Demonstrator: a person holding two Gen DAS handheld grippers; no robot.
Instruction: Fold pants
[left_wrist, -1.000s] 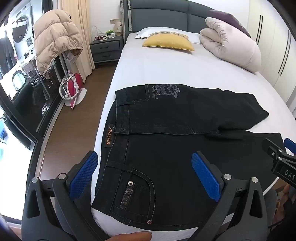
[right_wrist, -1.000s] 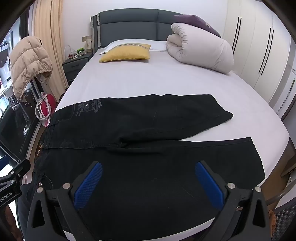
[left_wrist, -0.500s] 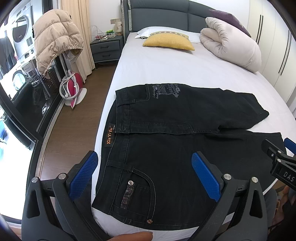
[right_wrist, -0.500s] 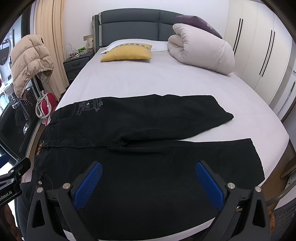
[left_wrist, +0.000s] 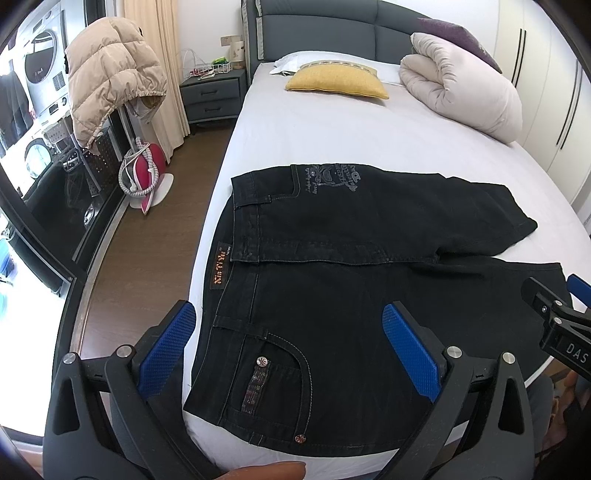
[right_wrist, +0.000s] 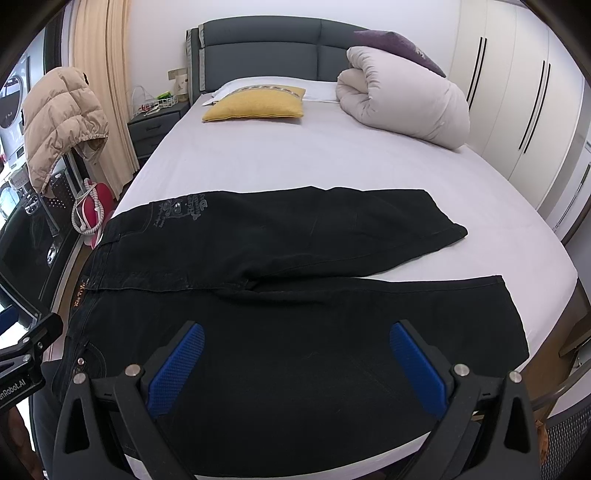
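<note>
Left wrist: gripper spread above pants

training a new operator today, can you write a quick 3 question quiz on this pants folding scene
1. True or false: the left gripper is shut on the black pants.
2. Multiple choice: what lies by the headboard next to the rolled white duvet? A) a red towel B) a yellow pillow C) a laptop
3. Short answer: which end of the pants lies toward the left gripper's side, the waistband or the leg hems?

Key
1. False. Both it and the right gripper hover open above the pants.
2. B, the yellow pillow.
3. The waistband; the leg hems point to the right.
</note>
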